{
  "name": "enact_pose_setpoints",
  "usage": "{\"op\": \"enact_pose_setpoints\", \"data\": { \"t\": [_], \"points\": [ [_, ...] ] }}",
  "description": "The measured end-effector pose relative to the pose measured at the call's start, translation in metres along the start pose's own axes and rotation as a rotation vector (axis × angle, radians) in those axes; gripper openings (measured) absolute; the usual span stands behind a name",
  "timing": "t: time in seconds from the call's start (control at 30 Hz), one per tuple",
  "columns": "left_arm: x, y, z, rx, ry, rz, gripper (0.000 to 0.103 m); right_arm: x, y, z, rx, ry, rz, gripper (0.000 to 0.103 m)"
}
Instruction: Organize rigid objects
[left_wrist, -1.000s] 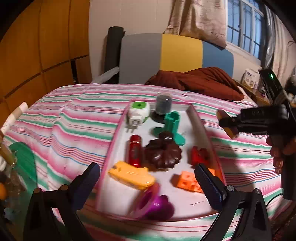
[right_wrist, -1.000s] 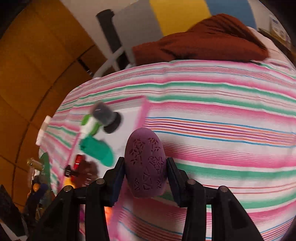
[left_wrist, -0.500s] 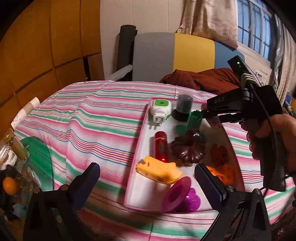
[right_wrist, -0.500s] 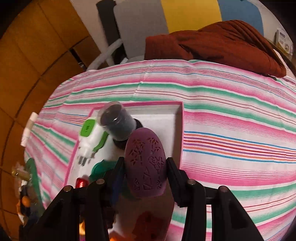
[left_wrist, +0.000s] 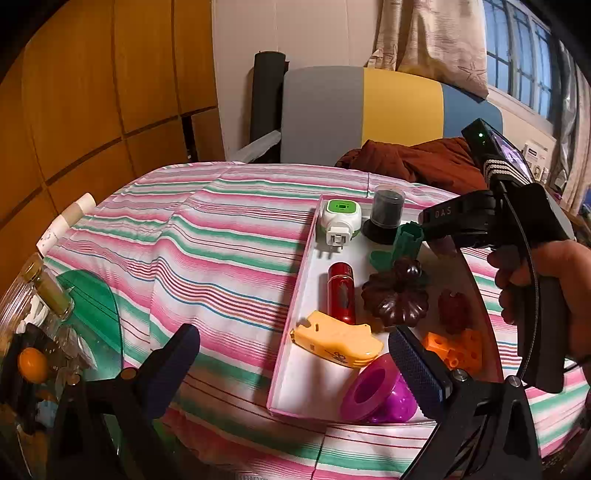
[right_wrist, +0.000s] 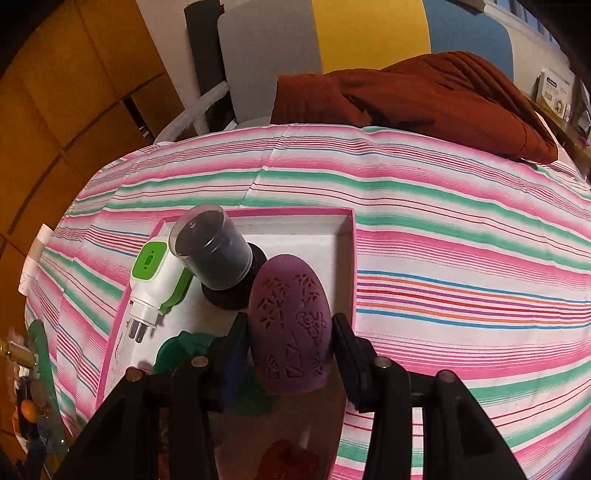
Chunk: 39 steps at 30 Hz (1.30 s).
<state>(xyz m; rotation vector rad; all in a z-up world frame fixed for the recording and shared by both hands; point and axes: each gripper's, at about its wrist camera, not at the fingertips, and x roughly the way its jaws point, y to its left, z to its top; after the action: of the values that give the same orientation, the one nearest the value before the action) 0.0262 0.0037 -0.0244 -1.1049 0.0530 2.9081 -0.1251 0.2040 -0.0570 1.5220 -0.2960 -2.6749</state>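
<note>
A pink-rimmed white tray (left_wrist: 295, 306) (right_wrist: 347, 236) lies on the striped cloth and holds several objects: a green-and-white plug (left_wrist: 340, 218) (right_wrist: 155, 284), a dark cylinder (left_wrist: 386, 212) (right_wrist: 214, 254), a red tube (left_wrist: 341, 291), a brown flower mould (left_wrist: 397, 295), a yellow piece (left_wrist: 336, 343), an orange block (left_wrist: 458, 347) and a purple ring (left_wrist: 373, 387). My right gripper (right_wrist: 290, 332) is shut on a purple patterned egg-shaped piece (right_wrist: 291, 328) and holds it over the tray's far right part. My left gripper (left_wrist: 291, 369) is open and empty near the tray's front.
A brown blanket (right_wrist: 424, 96) and a grey, yellow and blue headboard (left_wrist: 369, 107) lie beyond the cloth. A green-rimmed glass table (left_wrist: 85, 306) with small bottles stands at the left. The right hand-held gripper body (left_wrist: 517, 236) reaches over the tray.
My right gripper has carried the purple piece from right of the tray to over its far right part. The left view has shifted so the tray sits further right.
</note>
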Motion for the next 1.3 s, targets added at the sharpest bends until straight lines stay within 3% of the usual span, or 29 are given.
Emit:
{"op": "enact_pose_setpoints", "data": {
  "t": [0.3, 0.73, 1.3],
  "points": [
    [0.0, 0.002, 0.001, -0.015, 0.008, 0.014, 0.103, -0.007, -0.003, 0.0, 0.038, -0.013, 0.014, 0.048],
    [-0.003, -0.001, 0.0, -0.021, 0.012, 0.013, 0.103, -0.033, -0.001, -0.005, 0.0, -0.057, -0.022, 0.049],
    [-0.009, 0.003, 0.006, -0.032, 0.0, 0.039, 0.103, -0.079, 0.02, -0.055, -0.091, -0.11, -0.062, 0.053]
  ]
}}
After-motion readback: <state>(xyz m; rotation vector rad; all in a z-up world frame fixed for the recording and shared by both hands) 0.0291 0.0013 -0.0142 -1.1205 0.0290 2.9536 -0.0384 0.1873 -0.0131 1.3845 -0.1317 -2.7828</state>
